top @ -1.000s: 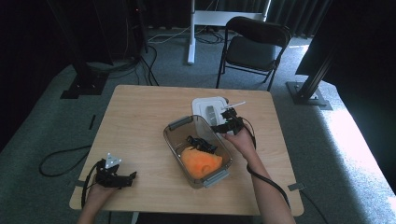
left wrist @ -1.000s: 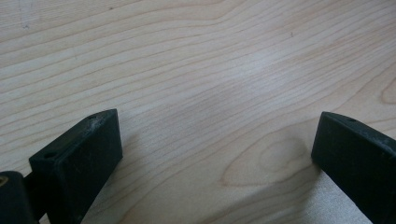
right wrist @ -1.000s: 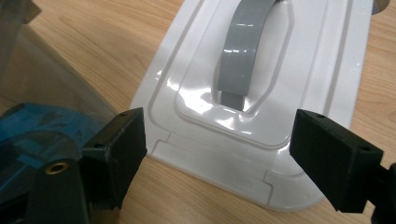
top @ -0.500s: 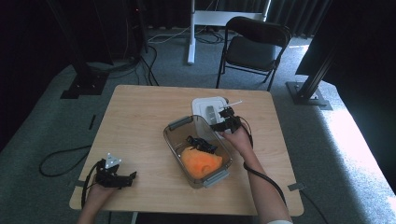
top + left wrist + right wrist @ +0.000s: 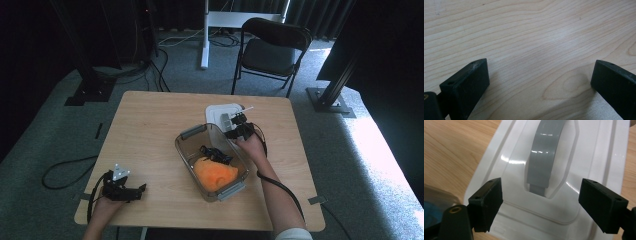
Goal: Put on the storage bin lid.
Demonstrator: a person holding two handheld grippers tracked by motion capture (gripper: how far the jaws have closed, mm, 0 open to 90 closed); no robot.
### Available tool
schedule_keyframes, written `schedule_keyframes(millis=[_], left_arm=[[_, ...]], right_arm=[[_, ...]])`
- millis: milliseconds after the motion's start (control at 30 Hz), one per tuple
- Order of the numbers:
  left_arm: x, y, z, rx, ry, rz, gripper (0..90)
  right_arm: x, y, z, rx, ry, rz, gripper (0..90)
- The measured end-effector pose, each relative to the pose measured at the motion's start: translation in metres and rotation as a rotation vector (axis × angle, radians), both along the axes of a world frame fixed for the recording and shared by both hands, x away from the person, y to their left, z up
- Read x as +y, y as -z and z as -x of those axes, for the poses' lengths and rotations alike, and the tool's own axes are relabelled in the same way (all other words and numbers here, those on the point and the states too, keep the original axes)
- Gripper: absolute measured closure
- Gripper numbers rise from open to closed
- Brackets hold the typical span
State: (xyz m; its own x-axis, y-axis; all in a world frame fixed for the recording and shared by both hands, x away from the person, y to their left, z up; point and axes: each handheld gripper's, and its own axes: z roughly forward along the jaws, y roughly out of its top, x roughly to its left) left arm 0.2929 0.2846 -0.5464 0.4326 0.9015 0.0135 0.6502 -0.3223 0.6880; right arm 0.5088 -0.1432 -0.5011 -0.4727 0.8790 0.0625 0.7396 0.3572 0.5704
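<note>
High view, lid: the white lid (image 5: 223, 114) lies flat on the table (image 5: 150, 120) just beyond the far end of the clear bin (image 5: 186, 150), touching or nearly touching its rim.
High view, right gripper: the right gripper (image 5: 234, 123) hovers over the near edge of the lid, jaws pointing away from the person toward it; of the two it is by far the nearer.
High view, left gripper: the left gripper (image 5: 131, 190) rests at the near left corner of the table, well apart from lid and bin.
High view, bin contents: an orange soft thing (image 5: 215, 173) and a black tangle of cable (image 5: 214, 152) lie inside the bin.
Left gripper view, state: the left gripper (image 5: 539, 82) has its jaws spread wide over bare wood, nothing between them.
Right gripper view, state: the right gripper (image 5: 541, 202) is spread wide and empty, one jaw to each side of the lid's middle.
Right gripper view, handle: the grey handle (image 5: 546, 155) runs lengthwise straight ahead, its near end lying between the jaws and slightly beyond them.
Right gripper view, key relation: judged from this, the jaws stand across the handle's long axis, so a short advance and descent would likely put them on either side of it.
</note>
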Motion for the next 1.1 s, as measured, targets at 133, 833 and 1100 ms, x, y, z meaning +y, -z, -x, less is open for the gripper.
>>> schedule_keyframes(millis=[133, 833, 1100], left_arm=[[0.000, 0.000, 0.000, 0.000, 0.000, 0.000, 2.2], [0.000, 0.000, 0.000, 0.000, -0.002, 0.000, 2.2], [0.000, 0.000, 0.000, 0.000, -0.002, 0.000, 2.2]], right_arm=[[0.001, 0.004, -0.005, 0.004, 0.012, 0.006, 20.0], [0.006, 0.013, -0.016, -0.001, 0.018, 0.034, 29.8], [0.008, 0.009, -0.017, 0.003, 0.013, 0.042, 52.5]])
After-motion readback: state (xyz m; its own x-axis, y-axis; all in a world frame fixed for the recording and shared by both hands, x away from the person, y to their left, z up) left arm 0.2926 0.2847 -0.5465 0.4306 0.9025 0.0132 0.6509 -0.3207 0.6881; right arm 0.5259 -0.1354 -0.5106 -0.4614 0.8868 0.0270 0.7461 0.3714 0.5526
